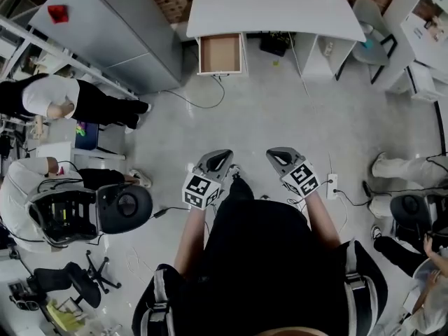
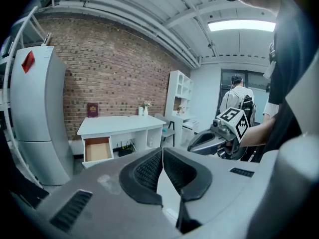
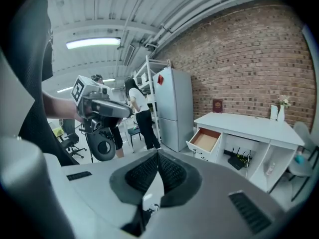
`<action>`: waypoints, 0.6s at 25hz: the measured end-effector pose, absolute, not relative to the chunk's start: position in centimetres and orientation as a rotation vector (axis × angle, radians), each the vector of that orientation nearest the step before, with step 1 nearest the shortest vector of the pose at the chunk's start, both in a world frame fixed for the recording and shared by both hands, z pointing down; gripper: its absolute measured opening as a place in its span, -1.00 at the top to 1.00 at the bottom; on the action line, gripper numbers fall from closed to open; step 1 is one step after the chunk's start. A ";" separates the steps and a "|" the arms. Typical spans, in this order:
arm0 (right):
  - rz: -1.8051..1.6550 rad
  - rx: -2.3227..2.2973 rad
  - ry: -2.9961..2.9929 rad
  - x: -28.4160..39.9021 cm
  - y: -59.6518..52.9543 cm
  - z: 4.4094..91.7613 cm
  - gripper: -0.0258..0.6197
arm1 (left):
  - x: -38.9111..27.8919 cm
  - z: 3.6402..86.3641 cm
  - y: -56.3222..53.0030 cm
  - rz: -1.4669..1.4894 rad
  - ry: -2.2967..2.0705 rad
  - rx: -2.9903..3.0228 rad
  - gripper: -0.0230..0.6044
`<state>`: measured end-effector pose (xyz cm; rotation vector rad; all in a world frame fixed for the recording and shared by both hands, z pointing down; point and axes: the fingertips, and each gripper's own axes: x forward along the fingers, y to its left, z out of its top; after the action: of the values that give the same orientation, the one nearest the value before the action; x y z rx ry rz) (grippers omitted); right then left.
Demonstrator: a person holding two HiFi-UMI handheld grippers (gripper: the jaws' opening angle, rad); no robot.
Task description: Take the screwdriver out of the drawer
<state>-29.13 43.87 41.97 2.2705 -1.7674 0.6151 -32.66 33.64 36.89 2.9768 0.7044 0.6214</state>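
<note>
Across the room a white desk [image 1: 273, 9] stands against the brick wall, and its wooden drawer [image 1: 220, 53] is pulled out; no screwdriver shows in it from here. Both grippers hang in front of the person's body, far from the desk. My left gripper [image 1: 221, 155] is shut with nothing between its pads, and so is my right gripper [image 1: 275, 153]. In the left gripper view the jaws [image 2: 162, 152] meet, with the drawer [image 2: 97, 149] beyond at the left. The right gripper's own jaws [image 3: 158, 155] are also pressed together, and the drawer [image 3: 205, 140] lies off to the right.
A grey fridge [image 1: 112, 26] stands left of the desk. People and an office chair [image 1: 91, 212] are at the left, another person's legs [image 1: 409, 166] at the right. A power strip [image 1: 332, 185] and cables lie on the floor. A chair [image 1: 371, 19] sits by the desk's right end.
</note>
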 end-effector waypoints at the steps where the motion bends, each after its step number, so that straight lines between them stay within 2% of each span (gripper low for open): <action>1: 0.616 2.273 -1.757 -28.6 43.6 41.9 0.75 | -31.8 36.6 33.2 0.608 0.711 2.973 0.87; 15: 0.640 2.314 -1.536 -19.1 39.8 42.1 0.75 | -23.3 37.9 27.2 0.652 0.855 2.893 0.87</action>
<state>-19.09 39.76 42.14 2.3144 -1.5364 0.6404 -23.31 27.19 37.93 2.8930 0.8548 0.6516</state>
